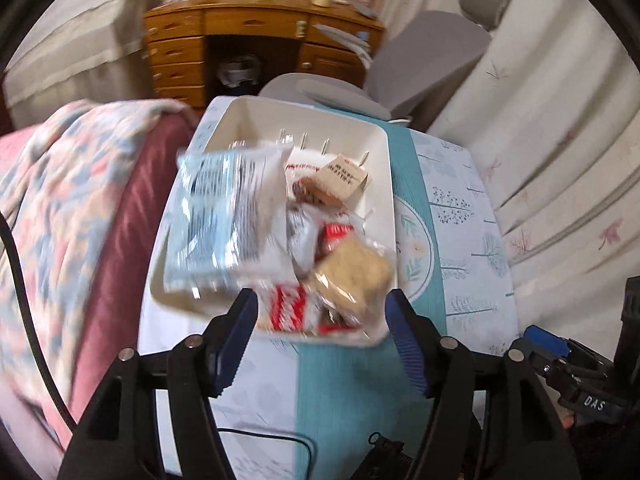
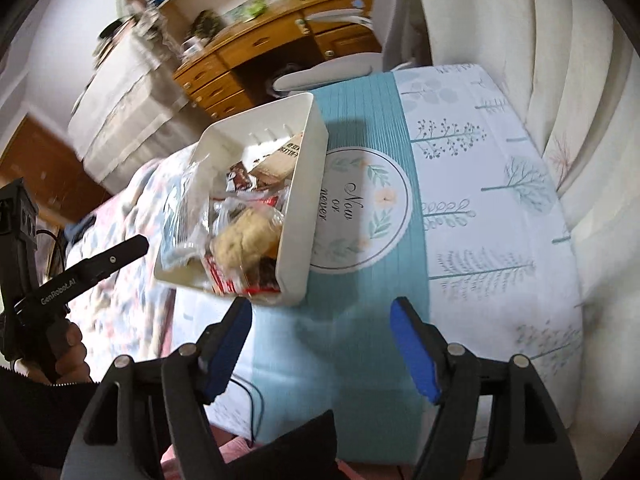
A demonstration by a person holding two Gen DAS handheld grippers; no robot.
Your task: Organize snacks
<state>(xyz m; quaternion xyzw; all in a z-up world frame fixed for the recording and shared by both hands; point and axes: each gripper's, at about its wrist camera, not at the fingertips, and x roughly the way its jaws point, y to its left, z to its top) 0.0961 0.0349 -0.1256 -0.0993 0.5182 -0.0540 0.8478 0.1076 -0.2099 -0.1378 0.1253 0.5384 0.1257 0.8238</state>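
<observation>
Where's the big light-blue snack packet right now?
In the left wrist view, the light-blue packet lies on the left side of the white bin, beside the wrapped biscuit.

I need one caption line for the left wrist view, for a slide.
Open left hand-held gripper above a white bin filled with wrapped snacks on a patterned tablecloth.

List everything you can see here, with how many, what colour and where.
bin: one, white, on the table, filled with snacks
blue-white packet: one, atop the bin's left side
cracker pack: one, tan, bin's near right corner
red-white wrappers: several, near end of bin
tablecloth: one, teal and white with trees
desk: one, wooden, background
chair: one, grey, behind table
left gripper: open, empty
right gripper: open, empty
</observation>
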